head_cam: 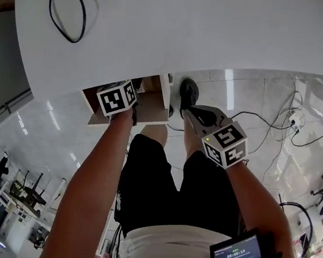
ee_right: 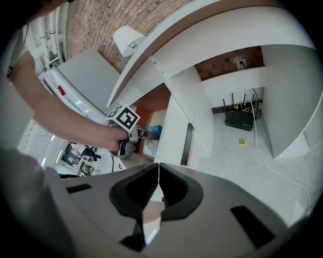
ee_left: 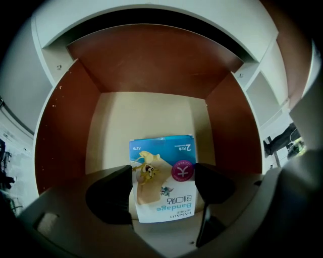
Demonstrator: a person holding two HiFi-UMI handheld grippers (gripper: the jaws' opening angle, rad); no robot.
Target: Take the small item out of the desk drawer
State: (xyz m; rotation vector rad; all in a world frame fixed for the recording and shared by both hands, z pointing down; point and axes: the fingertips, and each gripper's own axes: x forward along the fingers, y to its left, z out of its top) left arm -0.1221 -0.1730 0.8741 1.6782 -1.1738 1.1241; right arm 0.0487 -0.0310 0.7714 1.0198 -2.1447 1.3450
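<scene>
The desk drawer point(head_cam: 151, 110) stands pulled out under the white desk top point(head_cam: 181, 22). In the left gripper view I look down into its brown walls point(ee_left: 55, 136) and cream floor. A small bandage packet point(ee_left: 162, 181), blue and white with cartoon print, sits between the jaws of my left gripper point(ee_left: 162, 187), whose pads touch both its side edges. In the head view only this gripper's marker cube point(head_cam: 117, 97) shows, over the drawer. My right gripper point(ee_right: 158, 174) hangs beside the drawer, jaws together and empty, and it sees the left gripper point(ee_right: 147, 133) with a blue tip of the packet point(ee_right: 155, 129).
A black cable point(head_cam: 65, 6) loops on the desk top. Cables point(head_cam: 286, 121) trail over the tiled floor at the right. A black router point(ee_right: 241, 120) sits on the floor under the desk. The person's legs point(head_cam: 161, 178) are right below the drawer.
</scene>
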